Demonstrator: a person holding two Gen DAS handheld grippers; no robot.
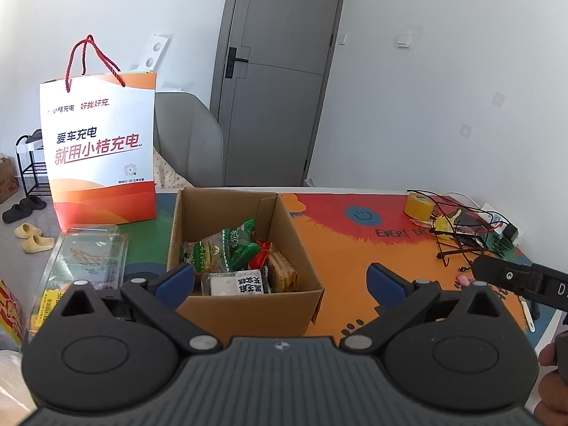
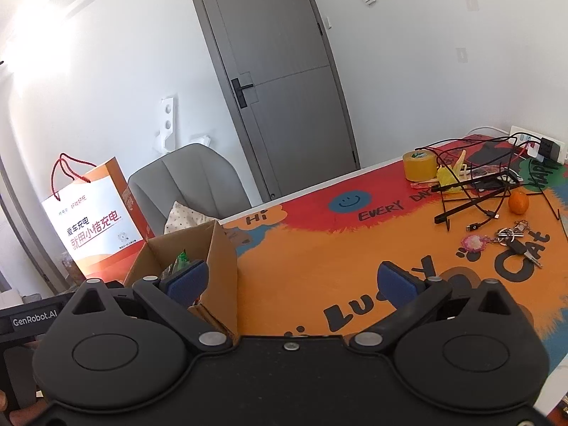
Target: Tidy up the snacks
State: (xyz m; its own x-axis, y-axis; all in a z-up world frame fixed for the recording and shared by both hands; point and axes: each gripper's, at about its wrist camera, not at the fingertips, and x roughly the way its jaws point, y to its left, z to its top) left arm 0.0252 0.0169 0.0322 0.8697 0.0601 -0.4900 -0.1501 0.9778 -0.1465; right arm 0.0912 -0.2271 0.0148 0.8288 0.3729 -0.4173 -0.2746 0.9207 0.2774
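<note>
An open cardboard box [image 1: 298,248] stands on the colourful table mat and holds several wrapped snacks [image 1: 234,259]: green packets, a red one, biscuits and a white pack with black print. My left gripper [image 1: 282,280] hovers in front of the box, open and empty, its blue pads wide apart. In the right wrist view the same box [image 2: 220,259] sits at the left, and my right gripper [image 2: 293,282] is open with nothing between its pads, over the orange mat. The right gripper's body [image 1: 514,280] shows at the right edge of the left wrist view.
A white and orange paper bag [image 1: 101,149] stands behind the box, a clear plastic clamshell [image 1: 85,259] lies left of it. On the far right are a tape roll [image 2: 419,165], tangled cables and a black wire stand [image 2: 472,191], an orange [image 2: 518,201], keys [image 2: 514,239] and a power strip [image 2: 539,143]. A grey chair [image 2: 188,181] stands behind the table.
</note>
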